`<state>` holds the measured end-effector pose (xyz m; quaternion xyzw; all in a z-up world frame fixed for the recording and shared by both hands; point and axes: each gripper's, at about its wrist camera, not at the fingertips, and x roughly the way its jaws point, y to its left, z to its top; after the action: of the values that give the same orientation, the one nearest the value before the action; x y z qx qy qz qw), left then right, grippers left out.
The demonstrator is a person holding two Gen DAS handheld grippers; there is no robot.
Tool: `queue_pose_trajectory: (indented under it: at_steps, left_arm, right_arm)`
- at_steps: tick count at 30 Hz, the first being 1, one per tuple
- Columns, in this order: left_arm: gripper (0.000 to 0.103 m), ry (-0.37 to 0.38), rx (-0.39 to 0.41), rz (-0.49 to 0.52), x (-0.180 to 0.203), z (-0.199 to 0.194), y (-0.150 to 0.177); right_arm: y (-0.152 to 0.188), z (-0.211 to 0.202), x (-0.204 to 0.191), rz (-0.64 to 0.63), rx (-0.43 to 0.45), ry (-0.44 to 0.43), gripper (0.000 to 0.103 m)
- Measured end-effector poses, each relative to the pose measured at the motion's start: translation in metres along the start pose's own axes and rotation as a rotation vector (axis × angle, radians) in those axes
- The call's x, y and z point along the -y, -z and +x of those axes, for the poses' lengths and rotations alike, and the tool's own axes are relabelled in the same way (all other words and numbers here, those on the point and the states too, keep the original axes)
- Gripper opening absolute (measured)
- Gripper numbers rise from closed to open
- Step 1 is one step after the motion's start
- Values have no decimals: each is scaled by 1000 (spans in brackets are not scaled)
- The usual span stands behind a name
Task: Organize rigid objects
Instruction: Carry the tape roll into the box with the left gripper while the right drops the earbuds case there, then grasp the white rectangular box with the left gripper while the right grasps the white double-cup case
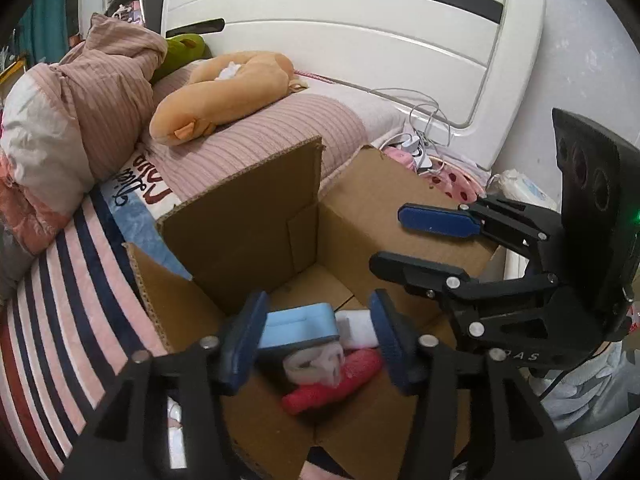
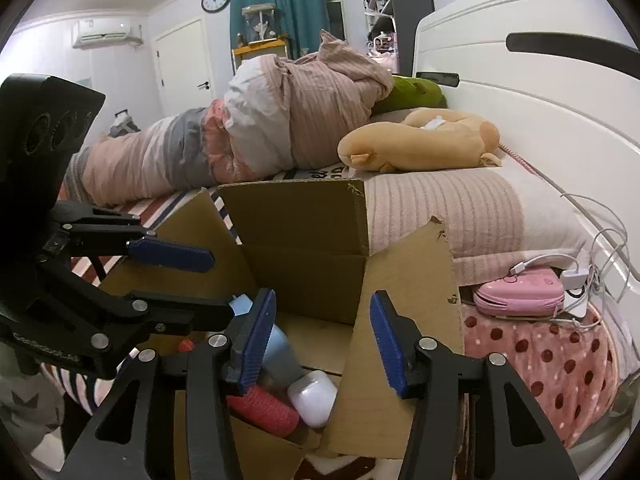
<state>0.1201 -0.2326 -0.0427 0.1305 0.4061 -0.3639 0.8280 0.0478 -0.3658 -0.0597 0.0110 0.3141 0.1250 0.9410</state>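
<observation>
Both grippers are hovering over an open cardboard box [image 1: 280, 216] sitting on the bed [image 1: 80, 300], and the step in hand looks like the drop-off: items are lying in the bottom of the box and neither gripper is carrying anything. The left gripper [image 1: 316, 340] is standing with its jaws parted, the blue pads clear of the things below them. The right gripper [image 2: 324, 340] is likewise parted and empty, pointing down into the same box from the other side.

Inside the box, the left wrist view is showing one light blue block [image 1: 298, 326], one white piece [image 1: 356, 328] beside it, one pale ring-shaped thing [image 1: 316, 364] and one red roll [image 1: 336, 376], all touching or overlapping in one corner. The right wrist view is also showing a white rounded case [image 2: 314, 398] next to the red roll; whether it is the same white piece I cannot tell.

The next move probably calls for lifting both grippers clear of the four upright flaps without catching them, then looking for another hard item. One pink case [image 2: 520, 292] with a white cable [image 2: 600, 240] is lying on the bed near the headboard [image 2: 540, 100]. Two soft toys, one tan [image 2: 420, 144] and one green [image 2: 416, 96], are resting by the rolled quilt [image 2: 260, 120].
</observation>
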Motion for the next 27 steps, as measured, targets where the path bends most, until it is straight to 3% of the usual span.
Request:
queue_pose_trajectory:
  at_steps: [6, 14, 19, 27]
  left_arm:
    - [51, -10, 38, -34, -10, -20, 4]
    - [58, -49, 145, -123, -46, -83, 27]
    - [61, -129, 196, -187, -83, -122, 61]
    - [63, -270, 213, -315, -145, -154, 131]
  right_arm:
    - [-2, 0, -6, -24, -10, 4, 45]
    - [-16, -7, -37, -83, -21, -32, 45]
    - [-29, -9, -79, -150, -15, -75, 45]
    - [-32, 21, -167, -221, -68, -243, 46]
